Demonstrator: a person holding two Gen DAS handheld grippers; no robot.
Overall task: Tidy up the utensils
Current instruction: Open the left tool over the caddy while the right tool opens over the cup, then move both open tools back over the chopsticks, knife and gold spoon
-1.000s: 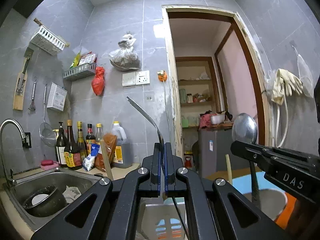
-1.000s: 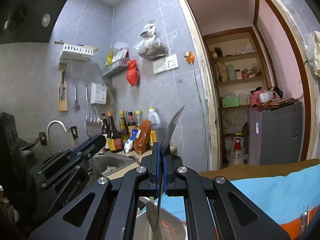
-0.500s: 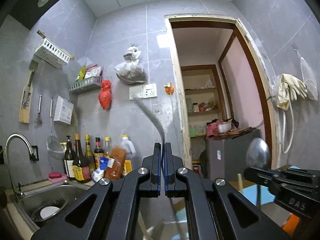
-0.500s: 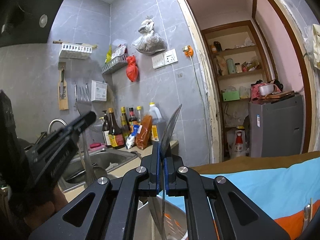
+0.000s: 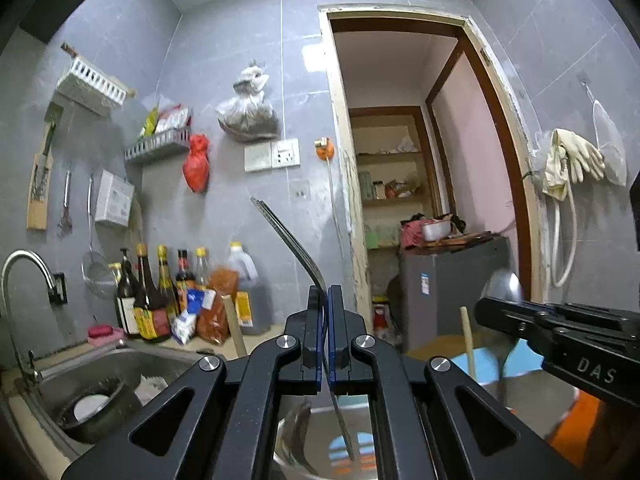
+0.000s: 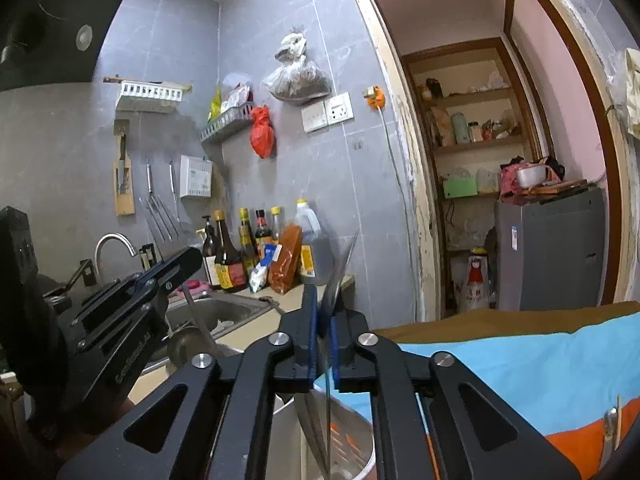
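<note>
**Right fingers letting go of the spoon over the container**

The right gripper (image 6: 323, 300) has just been opening. A narrow gap is now showing between its fingers (image 6: 310, 320), and the spoon (image 6: 343, 258) is standing loose in that gap rather than pinched. Its upper end is smearing with blur, while its stem is running down into the steel container (image 6: 360, 432) below. My reading is that this utensil is being dropped into its place, so one item is as good as sorted.

The left gripper (image 5: 324, 292) is gripping tight. Its fingers (image 5: 335, 320) are pressing together on a thin flat metal handle (image 5: 288, 240), which is curving up toward the wall and poking down over the container (image 5: 288, 428). That piece is probably waiting its turn.

A second ago the spoon was sitting crisp and clamped between closed right fingers. In the left view its bowl (image 5: 505, 288) was sharp and a little higher, whereas now it is blurring and sinking. Half a second ago the left camera was looking from higher up, and it is now back down over the container.
</note>
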